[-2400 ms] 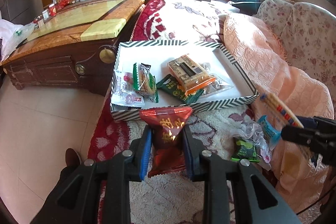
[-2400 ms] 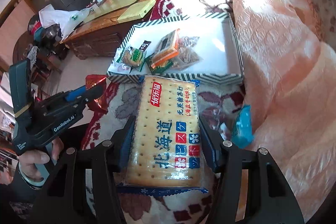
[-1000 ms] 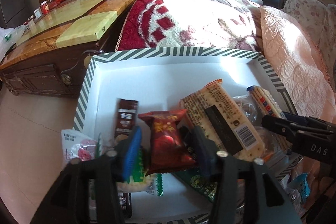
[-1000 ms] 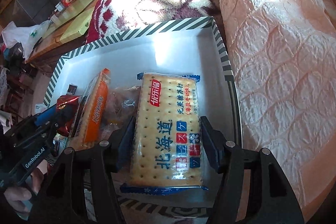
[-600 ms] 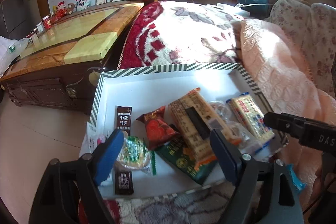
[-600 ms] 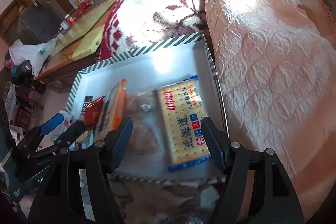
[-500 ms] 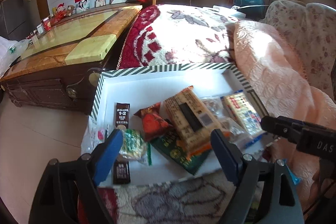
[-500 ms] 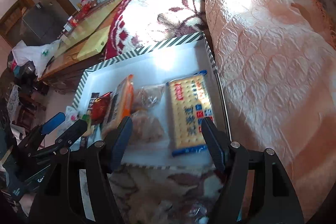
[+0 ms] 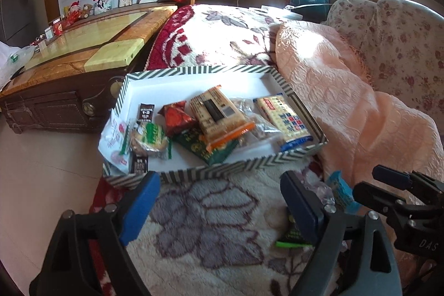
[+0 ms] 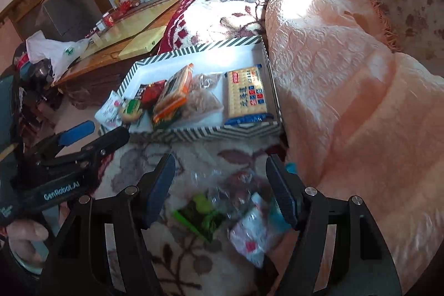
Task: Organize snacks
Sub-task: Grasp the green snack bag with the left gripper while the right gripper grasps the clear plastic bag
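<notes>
Left gripper [image 9: 219,201] at bottom centre, jaws opening, nothing between them; right gripper [image 10: 220,185] released, empty, hovering over loose snacks [image 10: 222,215] at lower centre on the floral blanket [image 9: 205,215], likely the next pick. Mid-frame, the striped box [image 9: 222,165] holds the sorted snacks: cracker pack [image 10: 246,95] flat along its right wall, red packet [image 9: 174,115] left of centre. Peach quilt [image 10: 347,79] at right; wooden coffee table [image 9: 80,57] upper left; TV wall far back.
</notes>
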Action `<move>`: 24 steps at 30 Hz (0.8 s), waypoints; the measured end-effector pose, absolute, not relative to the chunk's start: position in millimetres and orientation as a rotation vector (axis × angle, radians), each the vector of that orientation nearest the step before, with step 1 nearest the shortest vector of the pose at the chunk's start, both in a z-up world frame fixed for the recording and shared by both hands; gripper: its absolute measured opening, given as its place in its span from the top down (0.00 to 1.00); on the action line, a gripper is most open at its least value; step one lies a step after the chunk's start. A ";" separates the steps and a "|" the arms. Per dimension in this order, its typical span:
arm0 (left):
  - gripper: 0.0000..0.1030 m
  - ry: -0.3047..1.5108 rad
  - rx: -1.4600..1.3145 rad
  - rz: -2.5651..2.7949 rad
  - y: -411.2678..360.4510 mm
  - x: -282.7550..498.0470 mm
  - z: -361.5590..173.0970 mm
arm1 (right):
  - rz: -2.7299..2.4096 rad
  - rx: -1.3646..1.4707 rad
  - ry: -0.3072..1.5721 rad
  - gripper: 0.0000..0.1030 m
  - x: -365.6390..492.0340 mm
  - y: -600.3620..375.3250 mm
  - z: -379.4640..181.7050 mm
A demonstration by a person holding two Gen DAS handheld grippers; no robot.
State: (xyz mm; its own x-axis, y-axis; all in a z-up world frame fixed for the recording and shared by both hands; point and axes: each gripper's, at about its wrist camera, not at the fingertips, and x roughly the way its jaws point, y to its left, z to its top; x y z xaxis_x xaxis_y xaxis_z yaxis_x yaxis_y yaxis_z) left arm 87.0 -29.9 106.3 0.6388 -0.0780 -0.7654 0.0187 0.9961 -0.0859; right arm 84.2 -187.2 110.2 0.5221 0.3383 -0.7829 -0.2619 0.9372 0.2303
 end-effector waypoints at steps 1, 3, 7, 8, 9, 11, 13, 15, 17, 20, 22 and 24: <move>0.12 0.880 -0.071 -0.058 -32.0 84.4 105.0 | 0.359 0.073 0.957 0.34 76.9 -191.4 111.5; 0.12 0.890 -0.067 -0.075 -37.1 80.4 101.8 | 0.361 0.064 0.956 0.34 69.5 -196.4 113.9; 0.12 0.911 -0.044 -0.111 -50.1 75.9 92.1 | 0.359 0.037 0.946 0.34 53.0 -207.9 120.3; 0.12 0.918 -0.040 -0.123 -53.5 75.6 89.2 | 0.353 0.023 0.943 0.34 50.4 -210.4 121.1; 0.12 0.928 -0.036 -0.133 -56.6 75.5 86.6 | 0.349 0.014 0.940 0.34 48.6 -212.7 121.5; 0.12 0.957 -0.024 -0.160 -66.5 77.1 79.4 | 0.344 0.013 0.943 0.34 46.4 -220.2 120.1; 0.12 0.970 -0.010 -0.176 -74.4 75.5 74.5 | 0.344 0.048 0.948 0.34 47.4 -228.1 116.7; 0.12 0.977 0.001 -0.195 -80.7 74.2 70.8 | 0.346 0.082 0.958 0.34 49.9 -233.2 112.4; 0.12 0.994 0.004 -0.220 -85.7 73.6 66.1 | 0.341 0.088 0.969 0.34 50.9 -235.2 109.1; 0.12 1.025 0.005 -0.252 -92.7 72.5 57.5 | 0.341 0.090 0.972 0.34 50.6 -233.7 107.6; 0.12 1.044 0.012 -0.286 -99.3 71.8 52.6 | 0.346 0.106 0.974 0.34 51.7 -235.3 106.6; 0.12 1.055 0.018 -0.312 -105.7 71.9 48.7 | 0.344 0.116 0.975 0.34 52.1 -236.6 105.9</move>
